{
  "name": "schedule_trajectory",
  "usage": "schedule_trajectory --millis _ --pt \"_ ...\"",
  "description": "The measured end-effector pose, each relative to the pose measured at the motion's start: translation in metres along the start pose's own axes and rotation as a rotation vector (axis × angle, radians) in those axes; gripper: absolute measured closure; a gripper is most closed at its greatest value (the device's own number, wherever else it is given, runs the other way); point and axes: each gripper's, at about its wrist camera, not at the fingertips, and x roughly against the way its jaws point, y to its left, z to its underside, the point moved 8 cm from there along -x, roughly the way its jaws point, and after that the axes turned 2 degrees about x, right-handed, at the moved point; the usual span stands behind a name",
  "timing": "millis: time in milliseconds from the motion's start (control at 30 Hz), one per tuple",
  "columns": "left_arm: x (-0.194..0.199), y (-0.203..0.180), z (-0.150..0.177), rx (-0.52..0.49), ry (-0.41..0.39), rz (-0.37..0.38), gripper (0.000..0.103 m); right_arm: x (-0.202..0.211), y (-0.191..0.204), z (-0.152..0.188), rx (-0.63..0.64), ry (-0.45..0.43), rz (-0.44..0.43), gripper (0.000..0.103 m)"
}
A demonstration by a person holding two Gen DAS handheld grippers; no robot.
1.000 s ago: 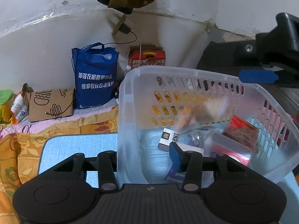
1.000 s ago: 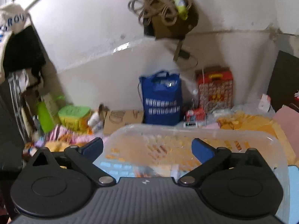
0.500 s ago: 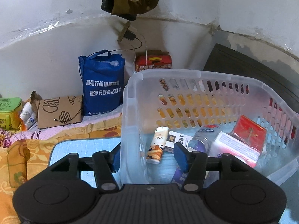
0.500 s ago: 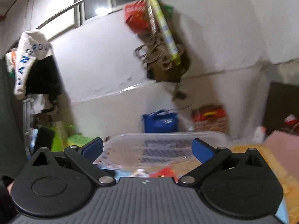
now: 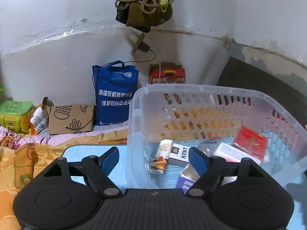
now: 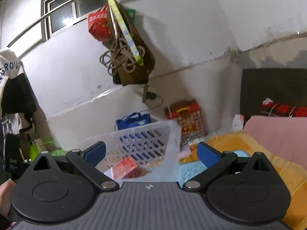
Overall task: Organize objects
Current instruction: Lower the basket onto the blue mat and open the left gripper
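**Left gripper lets go of the basket wall**

The clear basket (image 5: 191, 90) sits on a light blue mat (image 5: 80, 151) on the bed, right of centre in the left wrist view. Inside it lie a lighter (image 5: 162, 158) marked 1916, a KENT pack (image 5: 179, 153), a bottle (image 5: 208, 145), a white box (image 5: 234, 153) and a red box (image 5: 249, 140) at the far right. A purple box (image 5: 185, 180) lies nearest.

The left gripper (image 5: 153, 161) straddles the basket's near left wall, its jaws having just been opening: a second ago they pinched that wall, now the blue pads stand wide apart on either side of it, one outside over the mat, one inside by the pack, neither pressing. The lighter was not visible a second ago.

The right gripper (image 6: 151, 152) is wide open and empty. A second ago it looked over the basket from above; now the basket shows low and left between its fingers, with the blue bag (image 6: 134, 121) and red carton (image 6: 186, 118) beyond.
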Motion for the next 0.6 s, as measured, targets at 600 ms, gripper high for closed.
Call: schedule_trajectory --millis 600 --pt "0.087 0.016 0.025 0.009 -0.172 0.015 0.020 0.021 0.008 0.030 0.041 0.012 0.078 0.000"
